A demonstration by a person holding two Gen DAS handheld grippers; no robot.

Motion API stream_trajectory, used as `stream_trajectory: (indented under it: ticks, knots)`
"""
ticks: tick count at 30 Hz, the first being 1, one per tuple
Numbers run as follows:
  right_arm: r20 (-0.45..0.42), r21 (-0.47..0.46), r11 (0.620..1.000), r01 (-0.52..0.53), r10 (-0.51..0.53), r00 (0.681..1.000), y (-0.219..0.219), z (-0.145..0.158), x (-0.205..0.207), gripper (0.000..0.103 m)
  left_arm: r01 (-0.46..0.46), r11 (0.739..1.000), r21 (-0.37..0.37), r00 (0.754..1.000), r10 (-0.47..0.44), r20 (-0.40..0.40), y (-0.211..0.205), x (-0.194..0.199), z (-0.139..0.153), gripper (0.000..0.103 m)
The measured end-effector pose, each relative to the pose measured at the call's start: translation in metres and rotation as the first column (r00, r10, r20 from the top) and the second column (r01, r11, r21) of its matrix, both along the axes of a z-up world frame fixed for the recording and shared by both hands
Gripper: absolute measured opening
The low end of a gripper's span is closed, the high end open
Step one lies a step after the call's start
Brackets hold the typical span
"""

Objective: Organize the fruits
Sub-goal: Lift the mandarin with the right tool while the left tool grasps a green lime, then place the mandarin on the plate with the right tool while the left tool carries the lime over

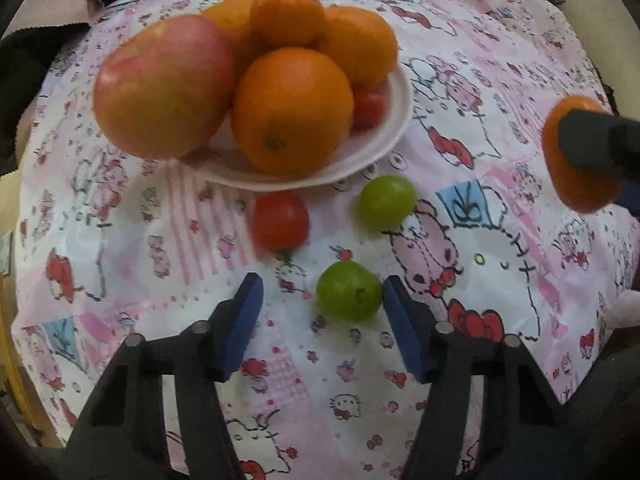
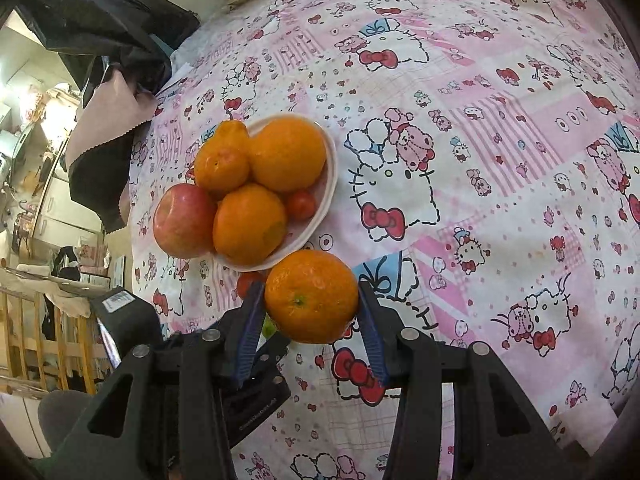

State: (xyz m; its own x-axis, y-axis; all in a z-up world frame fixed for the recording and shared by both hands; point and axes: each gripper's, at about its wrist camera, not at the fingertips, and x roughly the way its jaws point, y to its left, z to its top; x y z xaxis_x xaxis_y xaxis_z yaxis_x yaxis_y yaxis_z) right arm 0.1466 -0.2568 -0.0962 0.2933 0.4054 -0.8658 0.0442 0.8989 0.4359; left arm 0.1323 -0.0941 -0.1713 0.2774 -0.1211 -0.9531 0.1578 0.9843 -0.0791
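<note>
A white plate (image 1: 394, 128) holds a red apple (image 1: 164, 88), several oranges (image 1: 292, 110) and a cherry tomato (image 1: 370, 106). On the cloth in front of it lie a cherry tomato (image 1: 280, 220) and two green grapes (image 1: 386, 202), (image 1: 348, 291). My left gripper (image 1: 322, 300) is open, low over the cloth, with the nearer grape against its right pad. My right gripper (image 2: 310, 304) is shut on an orange (image 2: 311, 296) and holds it above the cloth just in front of the plate (image 2: 326, 204). That held orange also shows at the right in the left wrist view (image 1: 560, 184).
A pink cartoon-print cloth (image 2: 480, 160) covers the table. Dark bags and a pink cloth (image 2: 108, 120) lie at its far left edge. The left gripper's body (image 2: 120, 320) sits below and left of my right gripper. Room clutter lies beyond the table's left edge.
</note>
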Motion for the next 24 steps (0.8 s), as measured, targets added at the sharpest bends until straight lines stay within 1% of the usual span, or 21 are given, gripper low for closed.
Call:
stream_trajectory:
  ticks: [1,2,3,4,7,11,15,18,20,24]
  knots:
    - [-0.001,0.001,1.0,0.0,0.0,1.0,0.0,0.0,0.0,0.048,0.01,1.0,-0.006,1.0,-0.01,0.001,-0.002,-0.002,0.0,0.047]
    - [-0.001,0.001,1.0,0.001,-0.001,1.0,0.001,0.0,0.001,0.048,0.02,1.0,-0.008,1.0,-0.02,0.004,-0.004,-0.003,0.001,0.042]
    - [-0.002,0.001,1.0,0.0,0.0,1.0,0.001,-0.001,0.001,0.048,0.032,0.999,-0.011,0.999,-0.032,0.007,-0.006,-0.004,0.003,0.031]
    - [-0.003,0.001,1.0,0.0,0.0,1.0,0.002,-0.001,0.002,0.048,0.045,0.999,-0.019,0.999,-0.045,0.007,-0.009,-0.005,0.004,0.026]
    - [-0.003,0.002,1.0,-0.005,0.005,1.0,0.005,-0.002,0.002,0.048,0.062,0.997,-0.045,0.998,-0.062,-0.019,-0.014,-0.009,0.006,0.026]
    - [0.0,0.001,1.0,-0.008,0.008,1.0,0.007,-0.001,0.002,0.048,0.061,0.997,-0.046,0.998,-0.062,-0.019,-0.013,-0.01,0.007,0.026]
    - [0.002,0.01,1.0,-0.002,0.002,1.0,0.006,0.001,0.002,0.048,0.034,0.996,-0.081,0.999,-0.036,-0.02,-0.004,-0.013,0.013,0.026]
    - [0.008,0.017,1.0,0.003,-0.004,1.0,0.004,0.003,0.002,0.048,-0.001,0.991,-0.137,1.0,-0.001,-0.012,0.011,-0.018,0.027,0.026]
    - [0.014,0.029,1.0,0.008,-0.009,1.0,0.002,0.005,0.003,0.048,-0.018,0.982,-0.186,1.0,0.018,0.0,0.025,-0.023,0.043,0.026]
    - [0.022,0.079,0.997,0.019,-0.021,1.0,-0.002,0.011,0.003,0.048,-0.041,0.974,-0.224,0.997,0.056,0.06,0.046,-0.024,0.079,0.026]
